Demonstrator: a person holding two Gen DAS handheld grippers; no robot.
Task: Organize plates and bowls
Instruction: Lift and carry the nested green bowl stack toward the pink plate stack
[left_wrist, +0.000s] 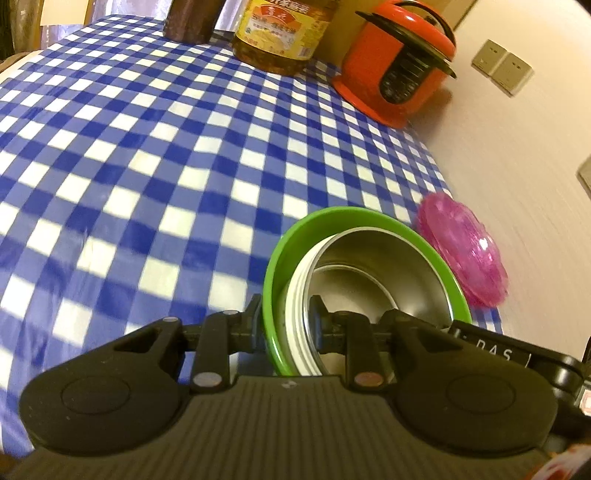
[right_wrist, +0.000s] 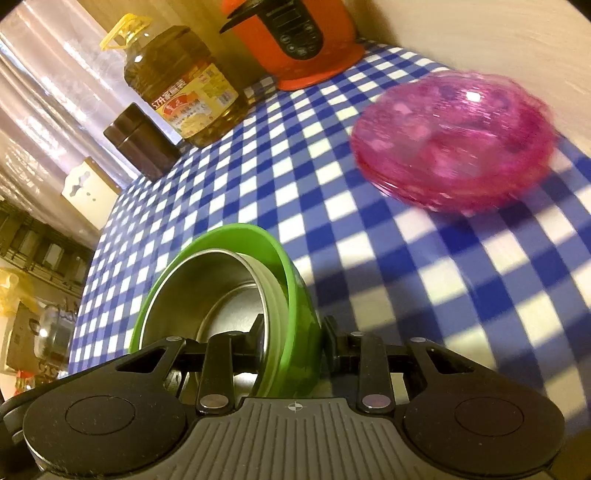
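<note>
Got both my grippers, left (left_wrist: 286, 317) and right (right_wrist: 293, 330), clamped on opposite rims of the green bowl (left_wrist: 291, 236) (steel bowl (left_wrist: 373, 284) nested inside), up over the checkered tablecloth (left_wrist: 147, 147) near the pink plates (right_wrist: 454, 140).

We see warm, yellowish indoor light and strong fisheye bending at the edges. The blue-and-white checked tablecloth (left_wrist: 147, 155) smears with motion blur, as does the translucent pink plastic dish stack (right_wrist: 454, 140). Dark shadows fall lower right in the right wrist view.
</note>
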